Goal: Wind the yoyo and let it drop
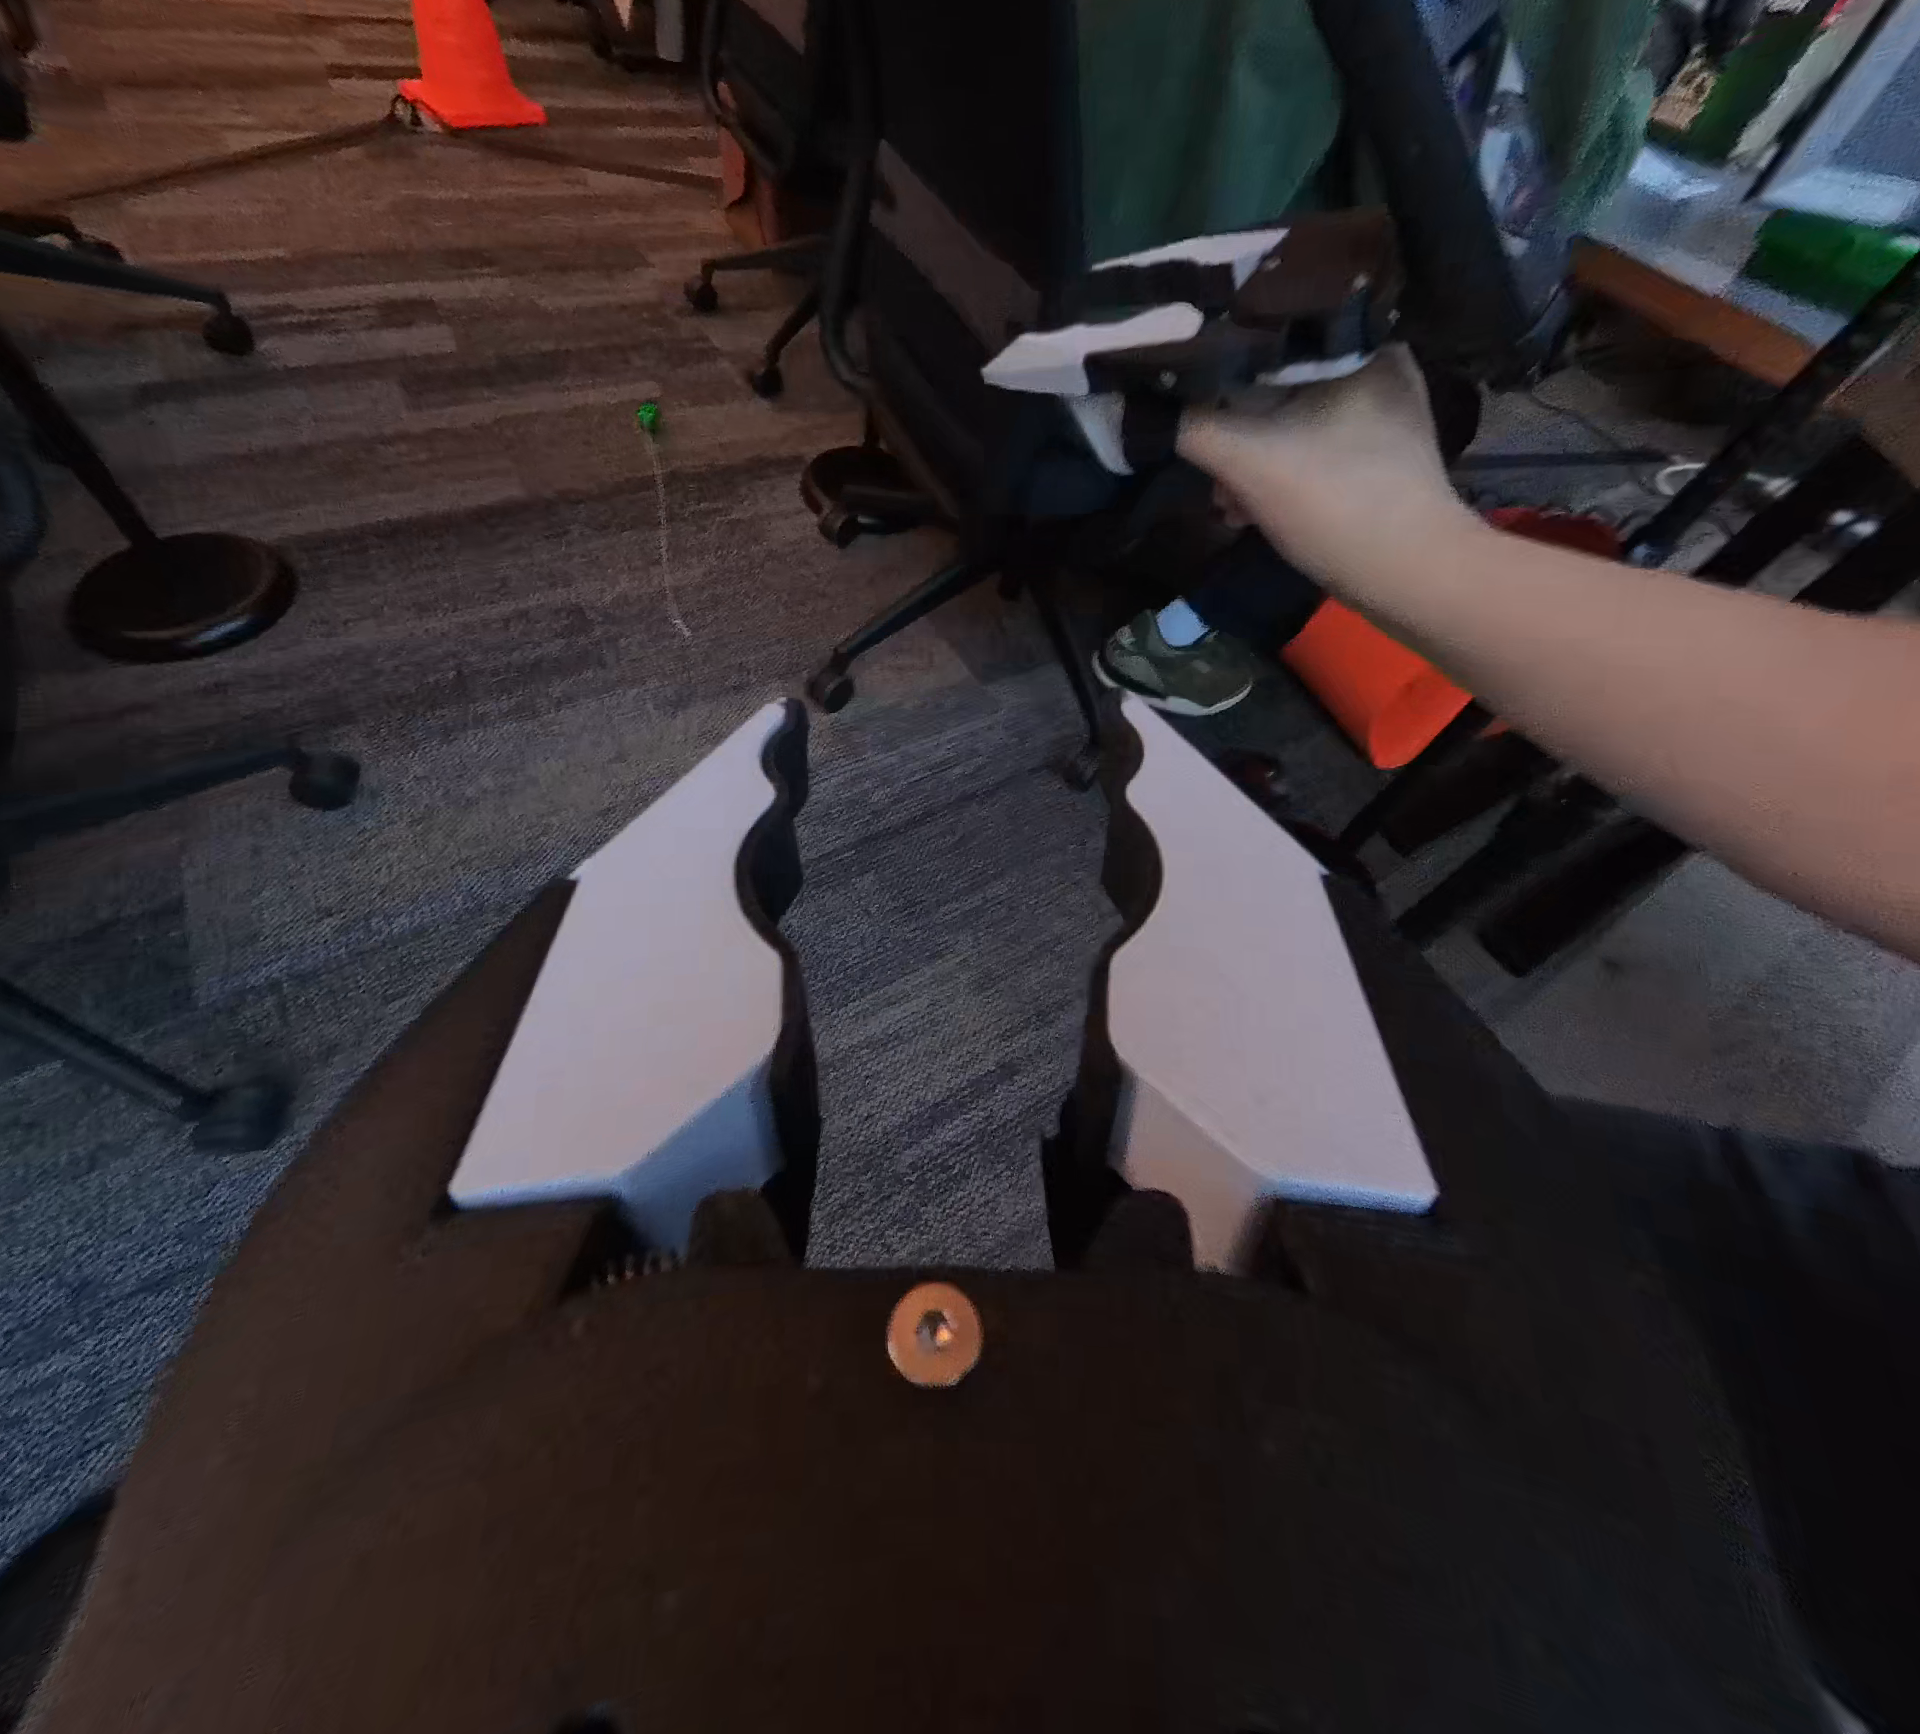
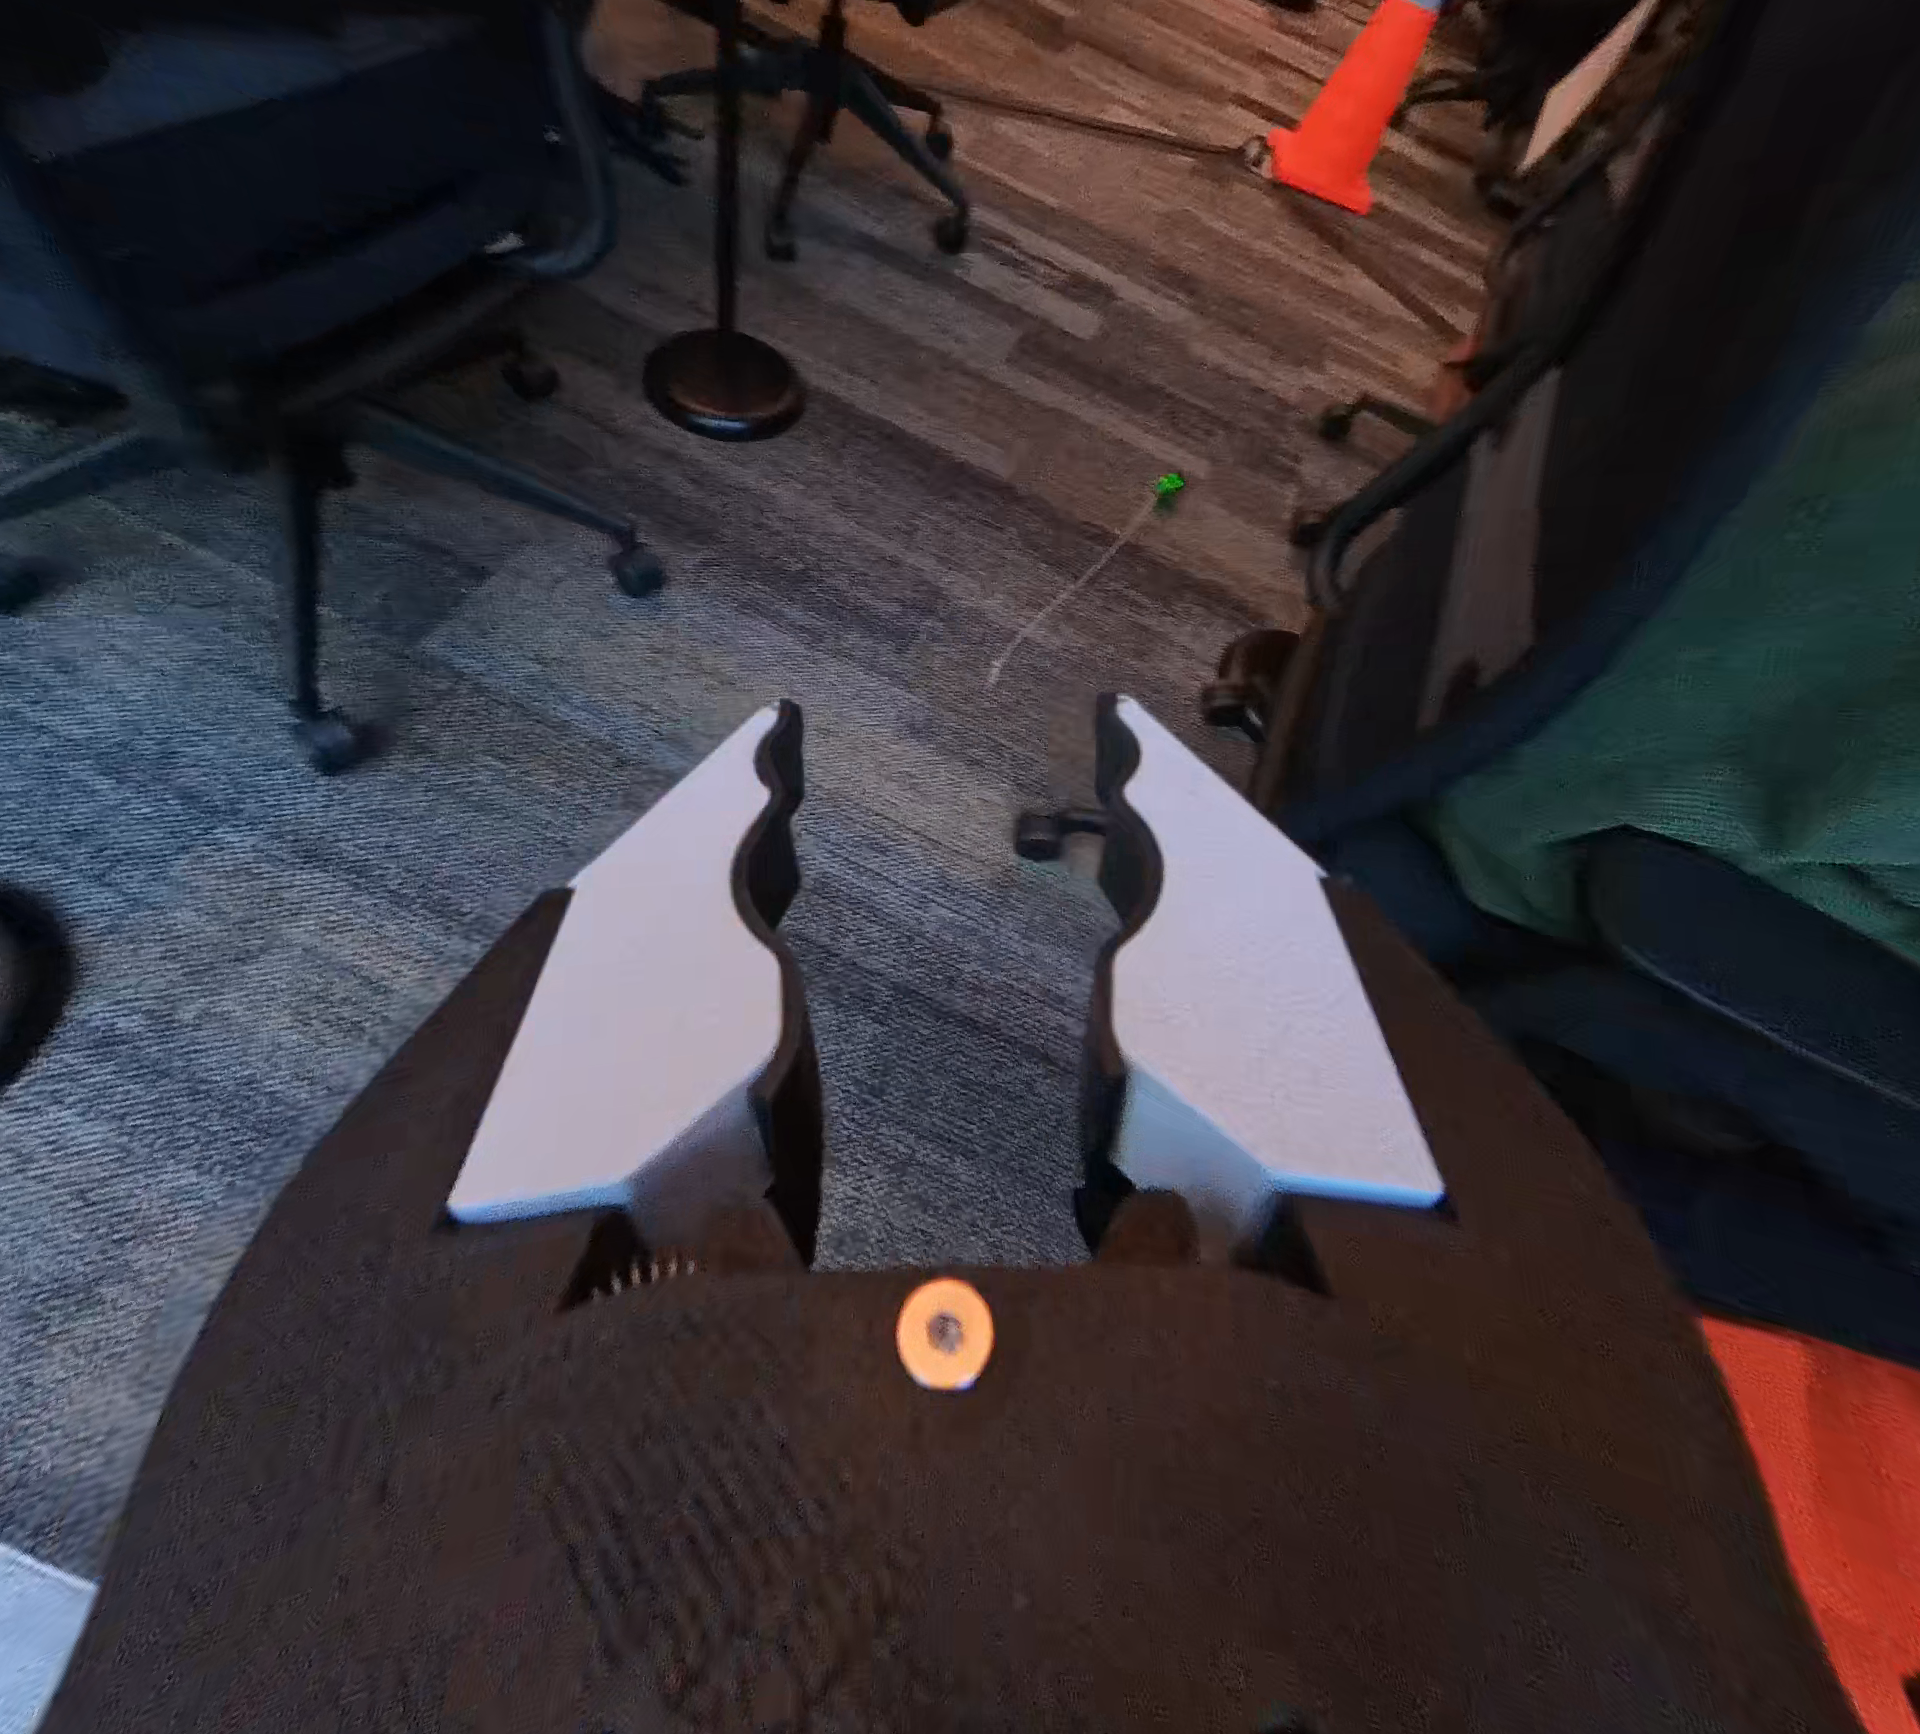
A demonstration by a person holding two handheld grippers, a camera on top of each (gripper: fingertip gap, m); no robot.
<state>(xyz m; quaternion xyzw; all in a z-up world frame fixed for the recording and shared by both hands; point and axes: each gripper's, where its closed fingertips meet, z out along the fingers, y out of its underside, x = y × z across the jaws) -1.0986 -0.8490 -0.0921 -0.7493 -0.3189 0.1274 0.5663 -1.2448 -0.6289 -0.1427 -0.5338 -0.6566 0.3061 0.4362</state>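
Left wrist view
- Left gripper (image 1: 961,718): lower centre of the frame, pointing forward and down at the carpet (image 1: 520,853); fingers spread wide, nothing between them.
- Right gripper (image 1: 1049,334): right of centre, held roughly level, tips toward the left of the frame; motion-blurred, finger gap cannot be judged here.
- Hand (image 1: 1320,458): grips the right gripper's handle; bare forearm enters from the right edge.
- Yoyo (image 1: 648,417): small green body on the floor, left of centre, well apart from both grippers.
- String (image 1: 665,541): pale line trailing from the yoyo toward the lower frame.

Right wrist view
- Right gripper (image 2: 948,713): lower centre, angled down at the floor; fingers wide apart, empty.
- Yoyo (image 2: 1169,489): right of centre, on the floor beyond the fingertips.
- String (image 2: 1070,593): runs down-left from the yoyo.
- Traffic cone (image 2: 1382,43): upper right.
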